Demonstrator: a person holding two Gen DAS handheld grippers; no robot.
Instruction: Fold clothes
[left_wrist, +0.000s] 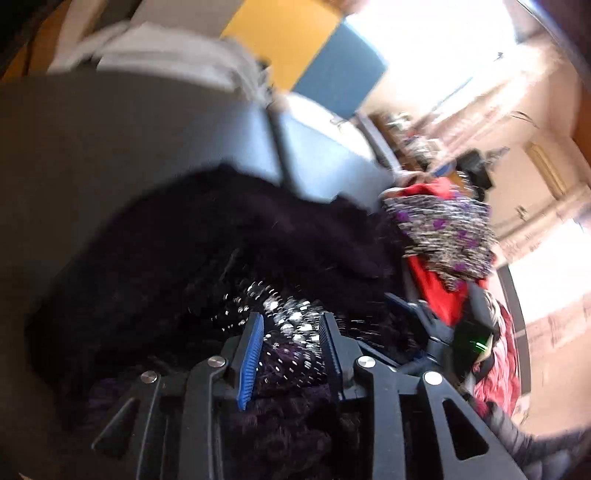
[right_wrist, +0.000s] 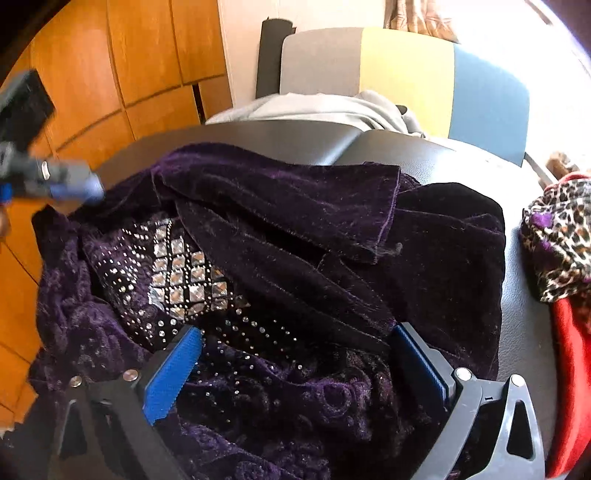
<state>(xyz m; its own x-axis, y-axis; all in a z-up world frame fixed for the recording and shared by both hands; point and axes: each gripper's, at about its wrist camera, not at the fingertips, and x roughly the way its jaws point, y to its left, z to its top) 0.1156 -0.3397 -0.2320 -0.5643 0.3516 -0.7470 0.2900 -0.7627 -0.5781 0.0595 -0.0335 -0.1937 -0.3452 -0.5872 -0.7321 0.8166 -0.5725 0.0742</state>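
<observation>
Purple velvet garment (right_wrist: 280, 236) lay crumpled on the dark bench (right_wrist: 524, 332), its studded panel (right_wrist: 184, 277) facing up. The right gripper (right_wrist: 295, 354) hovered just over it, fingers (right_wrist: 173, 369) spread wide with nothing between them. The left gripper (left_wrist: 291, 350) sat low over the same studs; its fingers (left_wrist: 251, 354) stood somewhat apart, fabric between them, though a grip could not be told. A leopard-print cloth (right_wrist: 557, 240) and a red cloth (right_wrist: 572, 369) lay at the bench's right side. Only the right wrist view showed a grey garment (right_wrist: 325, 109) clearly, beyond the bench's far edge, and wooden cupboards (right_wrist: 110, 74); the left view was blurred.
</observation>
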